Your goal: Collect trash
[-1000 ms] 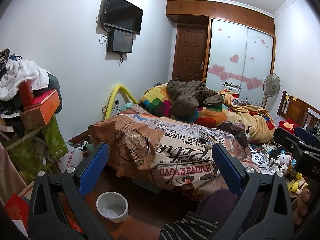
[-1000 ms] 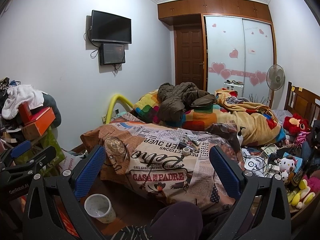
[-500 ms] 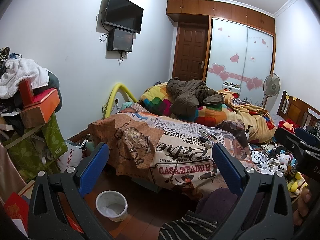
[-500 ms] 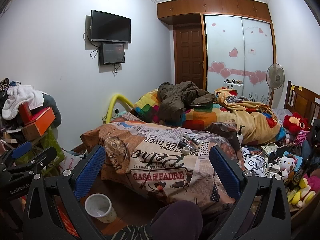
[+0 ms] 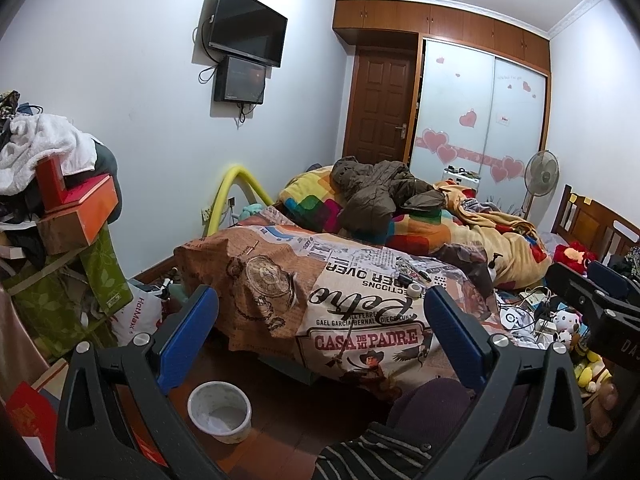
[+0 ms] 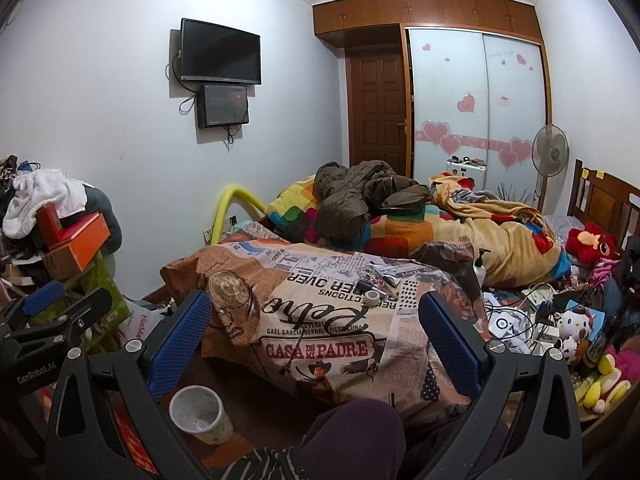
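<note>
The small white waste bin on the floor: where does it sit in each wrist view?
Left wrist: the white waste bin is bottom left, just inside the left finger.
Right wrist: the bin is bottom left, below the left finger's blue pad.
Shared landmark: the "CASA DE MI PADRE" bedspread.

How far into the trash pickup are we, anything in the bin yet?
Barely started. The small white waste bin on the floor looks nearly empty. Nothing is in hand: the left claw and right claw are both open, holding nothing. Left to do: the small loose items on the printed newspaper-pattern bedspread; what is trash I cannot tell.
</note>
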Demonstrator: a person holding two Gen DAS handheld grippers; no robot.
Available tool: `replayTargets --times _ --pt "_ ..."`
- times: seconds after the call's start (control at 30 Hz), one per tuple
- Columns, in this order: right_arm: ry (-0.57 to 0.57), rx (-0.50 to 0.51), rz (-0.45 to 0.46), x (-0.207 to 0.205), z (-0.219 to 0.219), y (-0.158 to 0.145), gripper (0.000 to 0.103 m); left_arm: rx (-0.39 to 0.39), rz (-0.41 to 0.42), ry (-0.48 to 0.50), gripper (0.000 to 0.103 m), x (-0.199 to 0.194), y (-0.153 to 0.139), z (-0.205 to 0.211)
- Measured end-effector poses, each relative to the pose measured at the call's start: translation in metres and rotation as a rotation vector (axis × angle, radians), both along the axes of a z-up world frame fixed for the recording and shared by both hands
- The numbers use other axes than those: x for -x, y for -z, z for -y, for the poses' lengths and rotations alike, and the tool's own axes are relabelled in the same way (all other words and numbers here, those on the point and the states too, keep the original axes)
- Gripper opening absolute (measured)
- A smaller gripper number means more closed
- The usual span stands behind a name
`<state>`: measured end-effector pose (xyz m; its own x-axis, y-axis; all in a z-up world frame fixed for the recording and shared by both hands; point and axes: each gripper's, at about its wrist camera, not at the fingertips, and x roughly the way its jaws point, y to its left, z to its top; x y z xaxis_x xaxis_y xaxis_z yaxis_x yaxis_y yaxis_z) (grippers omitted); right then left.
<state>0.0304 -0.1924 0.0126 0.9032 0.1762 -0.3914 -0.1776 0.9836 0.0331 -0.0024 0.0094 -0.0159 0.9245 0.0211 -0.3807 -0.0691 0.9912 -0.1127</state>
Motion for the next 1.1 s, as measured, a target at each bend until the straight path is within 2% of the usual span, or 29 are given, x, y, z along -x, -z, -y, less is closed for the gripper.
replayTargets --times 0.37,0.6,0.8,1.1 --pt "0.004 0.002 -0.003 0.001 0.004 0.006 0.103 -0.006 -0.006 0.016 0.103 -0.007 -0.004 0.004" --pt "0.018 0.009 -0.003 -0.017 0.015 0.006 0.103 -0.011 0.002 0.042 0.103 -0.022 -0.009 0.007" --pt "0.061 -0.005 -0.003 -0.046 0.030 0.004 0.103 -0.034 0.001 0.076 0.103 -0.056 -0.012 0.021" --pt "0.141 0.003 -0.036 -0.106 0.055 0.010 0.103 -0.024 0.001 0.105 0.103 -0.131 -0.010 0.043"
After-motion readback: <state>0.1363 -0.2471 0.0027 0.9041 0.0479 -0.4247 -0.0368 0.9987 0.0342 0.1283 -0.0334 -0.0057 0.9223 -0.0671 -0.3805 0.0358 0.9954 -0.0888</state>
